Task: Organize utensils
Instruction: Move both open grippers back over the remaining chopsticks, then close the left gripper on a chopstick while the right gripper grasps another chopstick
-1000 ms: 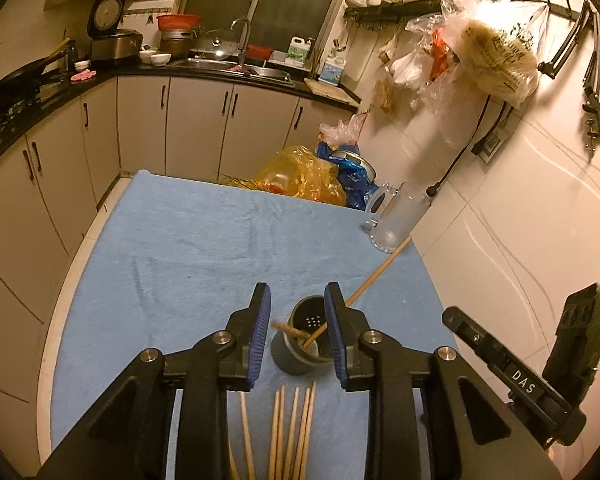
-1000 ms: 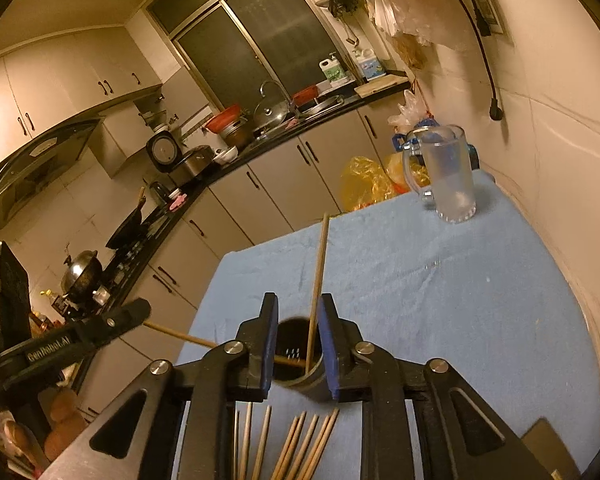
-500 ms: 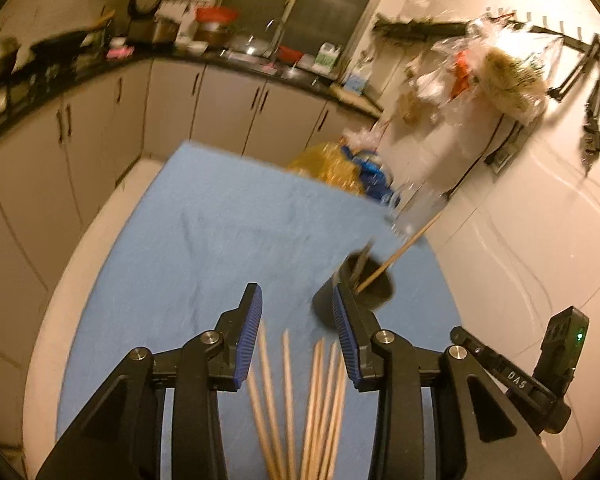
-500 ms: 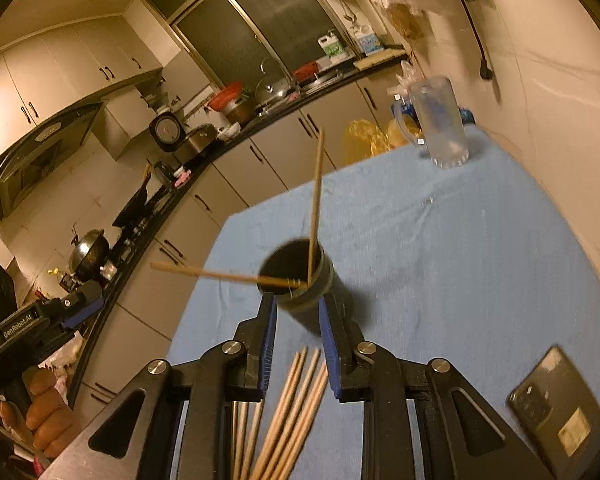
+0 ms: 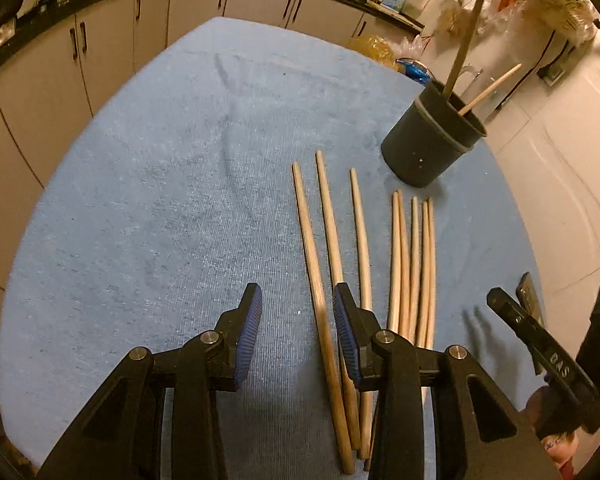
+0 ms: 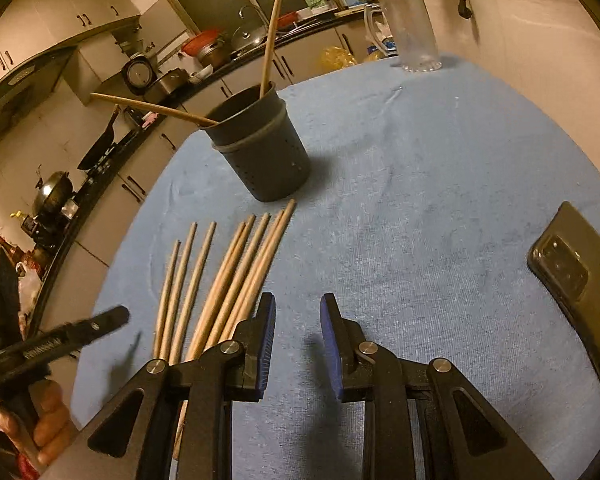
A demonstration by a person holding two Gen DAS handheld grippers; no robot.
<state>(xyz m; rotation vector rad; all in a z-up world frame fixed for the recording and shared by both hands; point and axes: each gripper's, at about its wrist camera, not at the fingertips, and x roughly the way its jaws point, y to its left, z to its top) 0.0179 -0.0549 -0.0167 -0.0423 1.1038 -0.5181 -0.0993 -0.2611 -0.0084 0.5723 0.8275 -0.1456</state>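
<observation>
Hovering low over the blue cloth (image 5: 148, 208), the left gripper (image 5: 298, 330) has its jaws parted after just opening wider, and the leftmost of the loose chopsticks (image 5: 310, 240) runs up between its blue pads untouched, nearer the right-hand pad; nothing is gripped. To its left lies a wide bare stretch of cloth reaching the table's curved left edge, beyond which the cabinet fronts (image 5: 112, 44) begin. The right gripper (image 6: 298, 332) stands over empty cloth with a narrower gap between its pads and nothing in it, its left finger just beside the nearest ends of the chopstick fan (image 6: 236, 276). Open cloth spreads to its right as far as a dark smartphone (image 6: 572, 268) lying close to the table's right rim. The seven loose chopsticks lie flat, three spaced apart on the left and four bunched on the right, tips pointing toward the dark utensil cup (image 6: 260, 144) standing upright just past them. Two chopsticks (image 6: 270, 36) already lean out of that cup. Farther off a clear glass mug (image 6: 412, 32) stands near the far edge by the tiled wall
</observation>
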